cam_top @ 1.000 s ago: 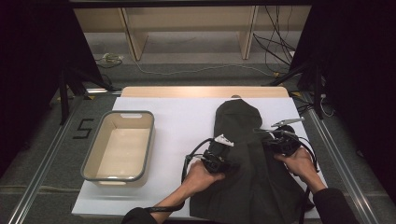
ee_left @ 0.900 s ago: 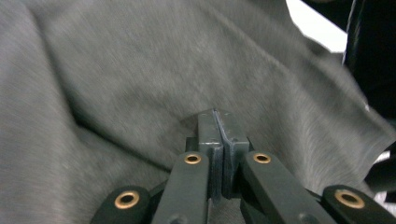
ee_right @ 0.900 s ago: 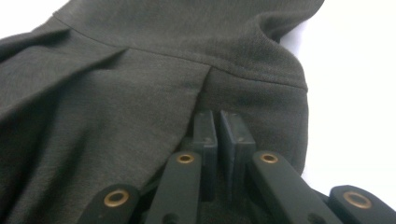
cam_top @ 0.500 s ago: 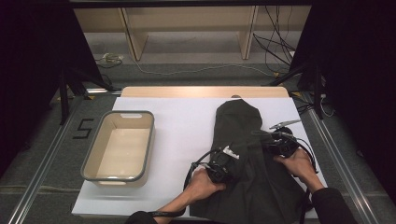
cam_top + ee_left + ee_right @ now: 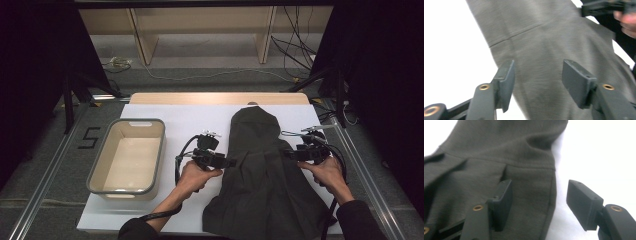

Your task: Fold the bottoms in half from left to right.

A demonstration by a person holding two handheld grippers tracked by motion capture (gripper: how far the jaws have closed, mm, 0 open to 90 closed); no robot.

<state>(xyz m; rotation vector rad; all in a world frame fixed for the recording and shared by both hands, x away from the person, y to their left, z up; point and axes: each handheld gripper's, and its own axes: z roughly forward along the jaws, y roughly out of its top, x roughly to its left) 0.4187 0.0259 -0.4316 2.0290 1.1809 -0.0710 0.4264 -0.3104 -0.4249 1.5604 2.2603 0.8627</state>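
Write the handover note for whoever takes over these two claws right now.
Left claw: open, jaws just opening, at the left edge of the dark garment, nothing gripped.
Right claw: open, jaws just opening, over the garment's right edge, nothing gripped.
Garment: lies flat on the white board, sides folded inward, narrow end away from the person.
Beige bin: at left, nothing inside.
Left, probably: fold further and put it in the bin.

dark surround, glaring white, slight blur

dark sleeves (image 5: 357, 220); blk jaws w/ brass screws (image 5: 484, 87)
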